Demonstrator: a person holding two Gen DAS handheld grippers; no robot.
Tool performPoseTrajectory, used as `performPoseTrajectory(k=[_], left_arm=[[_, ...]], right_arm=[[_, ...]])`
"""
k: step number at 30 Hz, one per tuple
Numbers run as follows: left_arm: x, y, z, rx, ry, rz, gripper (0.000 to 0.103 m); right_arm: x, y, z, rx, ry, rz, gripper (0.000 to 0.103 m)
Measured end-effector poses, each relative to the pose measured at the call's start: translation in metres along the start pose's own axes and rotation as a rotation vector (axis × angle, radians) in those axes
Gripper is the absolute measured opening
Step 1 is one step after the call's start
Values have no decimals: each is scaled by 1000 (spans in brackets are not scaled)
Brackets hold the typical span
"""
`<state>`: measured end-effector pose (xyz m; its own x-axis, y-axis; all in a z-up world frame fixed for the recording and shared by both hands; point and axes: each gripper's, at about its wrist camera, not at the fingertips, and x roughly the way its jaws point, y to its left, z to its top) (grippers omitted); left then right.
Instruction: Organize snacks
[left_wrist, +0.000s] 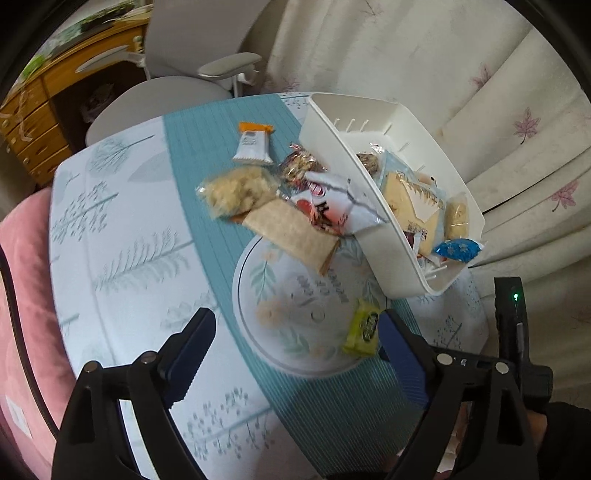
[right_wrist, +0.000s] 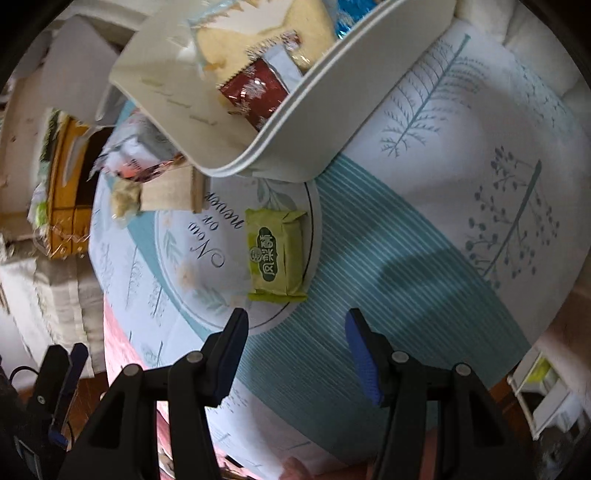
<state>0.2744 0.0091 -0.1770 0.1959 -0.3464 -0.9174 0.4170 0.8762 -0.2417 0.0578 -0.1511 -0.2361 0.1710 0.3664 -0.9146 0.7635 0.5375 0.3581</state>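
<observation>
The left gripper was held open at the bottom of the frame, with nothing grasped. The right gripper was also seen open and empty. Just beyond it, a green snack was laid on the plate, in the frame centre. Farther up, a white basket was tilted over the plate edge, and snacks were spilled beside it on the tablecloth.
</observation>
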Motion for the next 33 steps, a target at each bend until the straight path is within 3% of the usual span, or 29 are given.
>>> performPoseTrajectory(k=[9, 14, 20, 29, 32, 33], left_arm=[[60, -12, 46, 130, 49, -28, 89], [92, -12, 56, 132, 74, -69, 89], [118, -10, 63, 103, 34, -77, 87], [135, -13, 71, 41, -100, -131, 85], [138, -14, 74, 7, -121, -134, 80], [140, -14, 76, -14, -128, -142, 74]], right_arm=[[22, 6, 14, 148, 54, -75, 55], [34, 18, 18, 161, 75, -128, 55], [50, 31, 22, 154, 107, -230, 55], [59, 50, 34, 81, 129, -334, 55], [62, 60, 39, 62, 136, -354, 55], [63, 63, 43, 57, 138, -357, 55]])
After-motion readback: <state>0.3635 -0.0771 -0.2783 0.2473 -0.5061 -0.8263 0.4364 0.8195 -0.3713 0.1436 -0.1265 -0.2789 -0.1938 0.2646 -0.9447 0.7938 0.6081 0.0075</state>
